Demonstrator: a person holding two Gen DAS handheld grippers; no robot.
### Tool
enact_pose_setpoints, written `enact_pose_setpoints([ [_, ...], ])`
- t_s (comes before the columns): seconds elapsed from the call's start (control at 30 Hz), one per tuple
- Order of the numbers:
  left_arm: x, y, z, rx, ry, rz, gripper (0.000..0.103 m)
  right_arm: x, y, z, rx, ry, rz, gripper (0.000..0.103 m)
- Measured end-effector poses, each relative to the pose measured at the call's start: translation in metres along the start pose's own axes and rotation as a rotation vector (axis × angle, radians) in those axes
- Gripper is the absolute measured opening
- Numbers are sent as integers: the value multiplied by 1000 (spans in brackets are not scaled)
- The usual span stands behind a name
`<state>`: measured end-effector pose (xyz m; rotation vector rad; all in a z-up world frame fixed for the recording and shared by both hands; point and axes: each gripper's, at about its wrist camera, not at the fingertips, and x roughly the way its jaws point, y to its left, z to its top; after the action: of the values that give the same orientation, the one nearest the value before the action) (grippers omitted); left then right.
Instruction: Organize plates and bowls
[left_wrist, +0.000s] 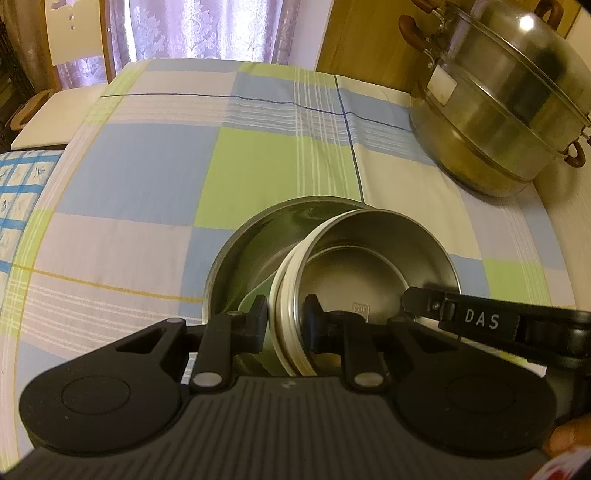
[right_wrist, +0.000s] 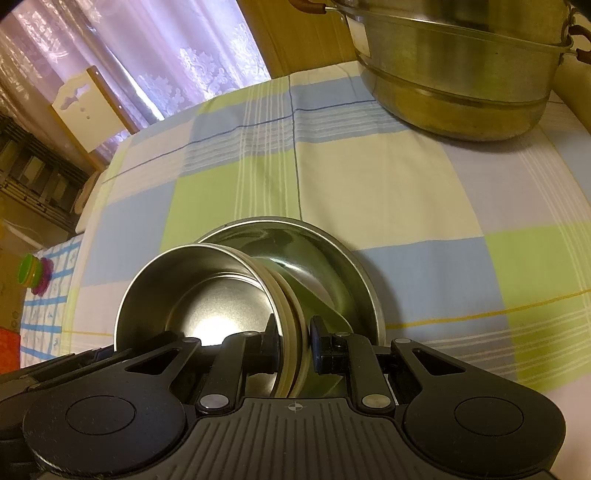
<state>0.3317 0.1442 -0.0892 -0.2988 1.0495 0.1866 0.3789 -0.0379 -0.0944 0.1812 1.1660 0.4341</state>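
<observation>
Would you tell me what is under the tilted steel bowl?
A wider steel plate lies under the bowl, on the checked cloth. Both claws, left and right, grip the bowl's rim. The plate's centre is covered.

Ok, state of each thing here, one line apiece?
Small bowl: tilted, lifted at both rims, partly over the plate.
Plate: flat on the tablecloth, under the bowl.
Left gripper: jaws shut on the bowl's left rim.
Right gripper: jaws shut on the bowl's right rim.
Steamer pot: upright, lid on, apart from the bowl.
Tablecloth: spread flat.
</observation>
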Motion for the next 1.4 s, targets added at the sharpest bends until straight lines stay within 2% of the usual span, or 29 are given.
enact_pose_setpoints([
  [0.47, 0, -1, -1, 4, -2, 4, 19, -2, -4, -1, -12, -1, 21, 17],
  [0.67, -2, -3, -2, 12, -6, 31, 21, -5, -4, -1, -34, -15, 31, 18],
  [0.73, -4, -4, -3, 20, -12, 42, 21, -9, -4, -1, -49, -27, 35, 21],
  [0.9, -14, -8, -5, 30, -37, 60, 21, -21, -8, -4, -71, -55, 52, 38],
  [1.07, -32, -16, -9, 57, -79, 88, 23, -39, -16, -11, -85, -74, 92, 47],
  [1.2, -49, -21, -15, 71, -107, 99, 27, -56, -22, -20, -111, -92, 110, 57],
  [1.4, -82, -28, -35, 73, -163, 110, 33, -80, -31, -35, -136, -121, 136, 62],
])
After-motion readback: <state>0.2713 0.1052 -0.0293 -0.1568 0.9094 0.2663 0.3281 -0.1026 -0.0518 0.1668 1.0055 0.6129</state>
